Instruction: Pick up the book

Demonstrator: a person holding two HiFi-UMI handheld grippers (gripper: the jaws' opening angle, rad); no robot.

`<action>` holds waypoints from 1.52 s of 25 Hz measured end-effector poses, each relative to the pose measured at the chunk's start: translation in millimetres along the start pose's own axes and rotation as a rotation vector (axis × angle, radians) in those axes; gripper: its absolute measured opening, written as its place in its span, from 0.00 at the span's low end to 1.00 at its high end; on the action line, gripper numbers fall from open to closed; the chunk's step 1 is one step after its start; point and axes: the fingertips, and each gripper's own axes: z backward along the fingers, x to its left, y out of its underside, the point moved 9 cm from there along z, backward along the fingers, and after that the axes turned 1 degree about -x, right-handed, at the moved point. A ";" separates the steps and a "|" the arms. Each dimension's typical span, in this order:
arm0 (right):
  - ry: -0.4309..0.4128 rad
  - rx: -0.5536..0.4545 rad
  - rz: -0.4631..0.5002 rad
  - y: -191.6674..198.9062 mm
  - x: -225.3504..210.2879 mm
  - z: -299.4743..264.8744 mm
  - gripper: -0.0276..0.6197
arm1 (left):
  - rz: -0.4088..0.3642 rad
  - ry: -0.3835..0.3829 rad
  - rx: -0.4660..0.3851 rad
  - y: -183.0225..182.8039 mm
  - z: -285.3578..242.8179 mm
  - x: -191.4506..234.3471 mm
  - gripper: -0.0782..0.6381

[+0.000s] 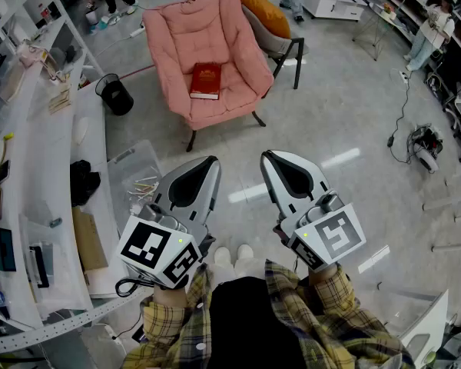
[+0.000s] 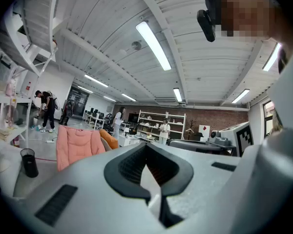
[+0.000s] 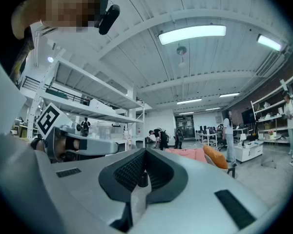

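Left gripper [image 1: 207, 164] and right gripper [image 1: 270, 158] are both pressed together and empty, held level side by side in front of me. Red book [image 1: 205, 81] lies flat on the seat of the pink armchair [image 1: 173, 41], well apart from both claws.

Risks as I see them:
- If I arrive with the jaws not spread, the tips just shove the book into the soft cushion.
- A flat book on padding gives no edge to get a jaw under.
- Pinching only the cover could let it flop open and slip.
- Black bin [image 1: 115, 95] stands near the chair, a clip hazard on approach.
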 end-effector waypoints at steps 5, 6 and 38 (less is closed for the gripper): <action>-0.001 0.004 0.004 0.3 -6.7 1.7 0.07 | -0.007 -0.005 0.005 0.5 -6.6 -3.2 0.11; -0.001 0.002 0.006 0.6 -7.7 2.3 0.07 | -0.008 -0.006 0.004 0.7 -7.2 -3.6 0.11; -0.025 0.020 -0.008 11.6 -86.0 -104.1 0.07 | -0.012 -0.036 -0.003 -13.4 -103.9 86.8 0.11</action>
